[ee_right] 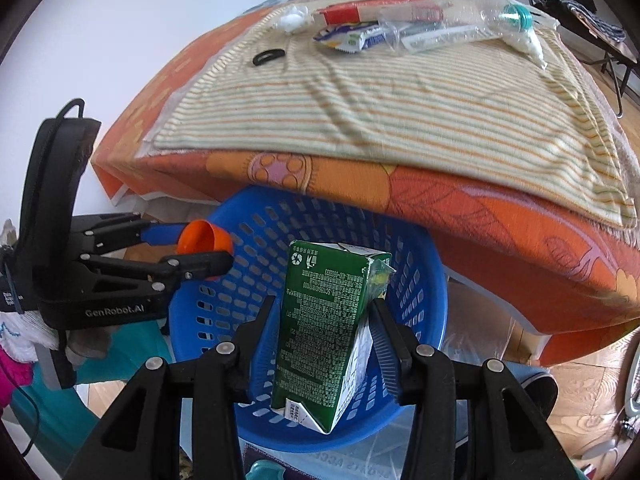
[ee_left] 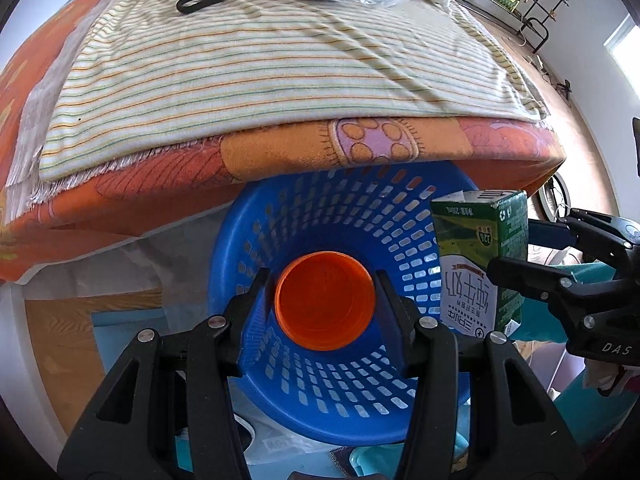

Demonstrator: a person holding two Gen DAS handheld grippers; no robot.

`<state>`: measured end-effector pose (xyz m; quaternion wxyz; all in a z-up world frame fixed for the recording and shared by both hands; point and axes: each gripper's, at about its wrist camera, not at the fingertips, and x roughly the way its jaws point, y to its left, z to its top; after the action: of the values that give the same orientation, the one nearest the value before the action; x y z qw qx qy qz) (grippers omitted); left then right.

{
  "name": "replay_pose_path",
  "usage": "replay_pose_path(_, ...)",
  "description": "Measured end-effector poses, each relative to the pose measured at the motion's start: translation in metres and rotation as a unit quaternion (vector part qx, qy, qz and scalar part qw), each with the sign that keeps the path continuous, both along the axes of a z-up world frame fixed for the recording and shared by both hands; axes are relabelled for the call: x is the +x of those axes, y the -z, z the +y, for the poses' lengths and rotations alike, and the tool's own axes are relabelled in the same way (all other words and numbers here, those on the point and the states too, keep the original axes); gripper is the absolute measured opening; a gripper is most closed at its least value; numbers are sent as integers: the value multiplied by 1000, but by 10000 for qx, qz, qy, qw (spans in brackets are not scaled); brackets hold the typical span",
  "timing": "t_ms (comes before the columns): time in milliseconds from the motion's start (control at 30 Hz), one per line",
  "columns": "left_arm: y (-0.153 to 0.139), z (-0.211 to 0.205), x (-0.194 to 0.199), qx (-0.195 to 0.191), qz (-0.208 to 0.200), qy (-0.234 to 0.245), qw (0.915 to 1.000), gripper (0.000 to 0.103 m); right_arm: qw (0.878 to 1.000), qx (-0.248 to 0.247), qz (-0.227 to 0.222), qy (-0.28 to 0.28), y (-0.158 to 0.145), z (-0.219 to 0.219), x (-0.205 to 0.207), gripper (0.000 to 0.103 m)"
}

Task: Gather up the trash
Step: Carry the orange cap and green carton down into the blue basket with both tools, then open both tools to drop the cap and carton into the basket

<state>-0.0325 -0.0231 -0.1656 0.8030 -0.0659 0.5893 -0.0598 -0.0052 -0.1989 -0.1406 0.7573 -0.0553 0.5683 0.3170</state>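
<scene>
My left gripper (ee_left: pixel 325 300) is shut on an orange cup (ee_left: pixel 325 300) and holds it over the blue perforated basket (ee_left: pixel 344 412), its mouth towards the camera. My right gripper (ee_right: pixel 322 332) is shut on a green and white milk carton (ee_right: pixel 320 336) above the same basket (ee_right: pixel 208 312). In the left wrist view the carton (ee_left: pixel 476 256) shows at the right, in the right gripper's fingers (ee_left: pixel 520 272). In the right wrist view the cup (ee_right: pixel 205 240) shows at the left, in the left gripper.
A bed with an orange cover (ee_left: pixel 280 152) and a striped cloth (ee_left: pixel 260 68) overhangs the basket. On it lie a clear plastic bottle (ee_right: pixel 472 16), wrappers (ee_right: pixel 348 36), crumpled tissue (ee_right: pixel 294 18) and a black ring (ee_right: pixel 268 56). Wood floor (ee_right: pixel 580 384) lies below.
</scene>
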Motion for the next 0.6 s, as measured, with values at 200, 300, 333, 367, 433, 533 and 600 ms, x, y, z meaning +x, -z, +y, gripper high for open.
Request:
replay_pose_path(200,2,-2,3,-13,67,39,10000,57,9998,-106,122,79,8,-2,4,53)
replay_pose_path(300,1,-3,4,4,44,41,10000,61,9997,-116,174,141,10,-2,7,58)
replay_pose_path(333,1,-3,4,3,48,38,10000,61,9996,-115,191,174,10,-3,8,62)
replay_pose_path(367,1,-3,4,7,49,34,10000,61,9996,-108,198,191,10,-4,9,63)
replay_pose_path(433,1,-3,5,-1,38,37,10000,61,9995,-94,195,213,9,-6,9,63)
replay_pose_path(533,-1,-4,6,5,7,47,10000,61,9996,-66,171,232,6,-6,9,63)
replay_pose_path(600,-4,-3,6,10,-27,50,10000,61,9996,-54,145,236,4,-7,7,63)
